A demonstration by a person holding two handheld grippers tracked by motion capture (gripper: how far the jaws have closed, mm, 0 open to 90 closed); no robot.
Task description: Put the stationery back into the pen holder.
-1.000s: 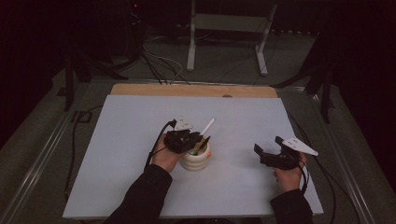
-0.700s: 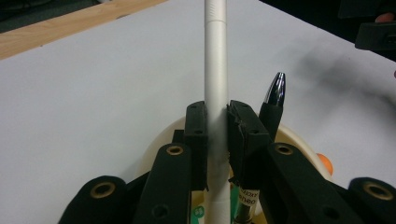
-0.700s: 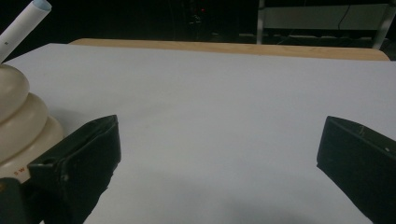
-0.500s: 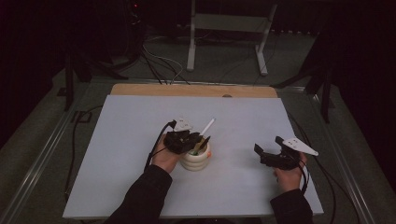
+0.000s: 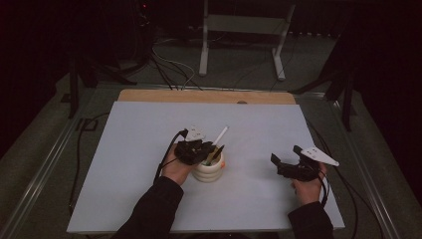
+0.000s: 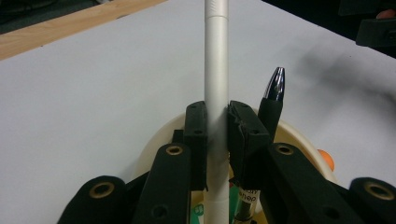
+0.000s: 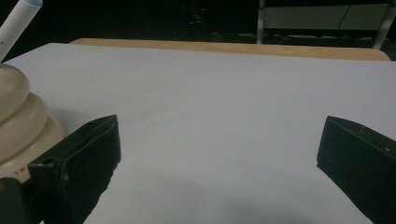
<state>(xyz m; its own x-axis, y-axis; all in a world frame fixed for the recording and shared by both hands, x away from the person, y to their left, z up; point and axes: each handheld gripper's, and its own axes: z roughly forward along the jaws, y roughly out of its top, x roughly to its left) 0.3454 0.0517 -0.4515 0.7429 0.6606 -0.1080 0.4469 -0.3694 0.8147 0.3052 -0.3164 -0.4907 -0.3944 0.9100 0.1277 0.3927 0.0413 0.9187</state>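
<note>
**Grip set on white pen, holder still loaded**

Left side first. My left gripper [image 5: 199,149] sits over the cream ribbed holder [image 5: 209,172], jaws clamped tight on the white pen [image 6: 216,70]. In the left gripper view the pads [image 6: 196,128] press the barrel from both sides, and the pen stands upright, its lower end still down inside the holder. A black pen with a chrome tip [image 6: 274,91] leans just beside it in the same holder; something orange [image 6: 327,161] shows at the rim.

Against the frames from a second back: nothing has shifted. Same clamp, same pen angle, both hands in the same spots. I read this as a pause with the grip settled, lift not yet started.

Right side. My right gripper [image 5: 293,167] rests well apart on the white table sheet [image 5: 149,129], jaws wide, nothing between them. The holder's flank [image 7: 21,126] shows at its left edge.

Judgement: a straight pull upward should clear the pen; the black neighbour could drag along.
</note>
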